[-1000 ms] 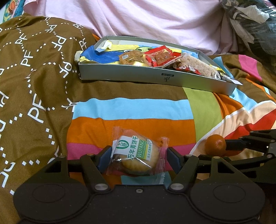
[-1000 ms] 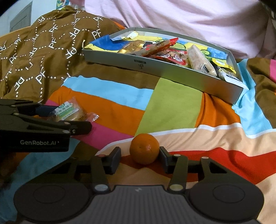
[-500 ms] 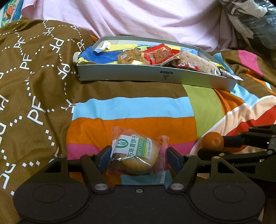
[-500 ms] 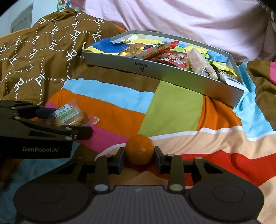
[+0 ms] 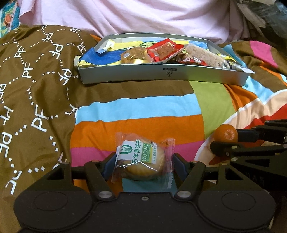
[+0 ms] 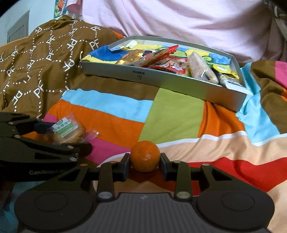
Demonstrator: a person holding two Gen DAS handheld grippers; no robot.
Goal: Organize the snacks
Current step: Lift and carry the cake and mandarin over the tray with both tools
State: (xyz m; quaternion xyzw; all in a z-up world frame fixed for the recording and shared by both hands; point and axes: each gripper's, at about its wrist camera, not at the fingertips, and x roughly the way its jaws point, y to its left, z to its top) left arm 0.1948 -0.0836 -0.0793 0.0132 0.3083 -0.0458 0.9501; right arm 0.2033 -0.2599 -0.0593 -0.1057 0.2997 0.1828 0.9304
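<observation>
On the bedspread (image 6: pixel 172 114), right claw (image 6: pixel 145 162) grips tangerine (image 6: pixel 145 156)

A home bedroom: striped quilt (image 5: pixel 143 111), pink bedding (image 5: pixel 143 16), brown patterned blanket (image 5: pixel 35 71).

Both fisheye views sit low just behind their own black two-finger grippers, looking forward and slightly down across a striped multicoloured quilt (image 5: pixel 143 111) toward a shallow grey cardboard tray (image 5: pixel 161 75) backed by pink cloth. The left view faces the tray squarely; the right view, beside it, sees the tray (image 6: pixel 161 78) angled. Each catches the other's gripper at its inner edge.
</observation>
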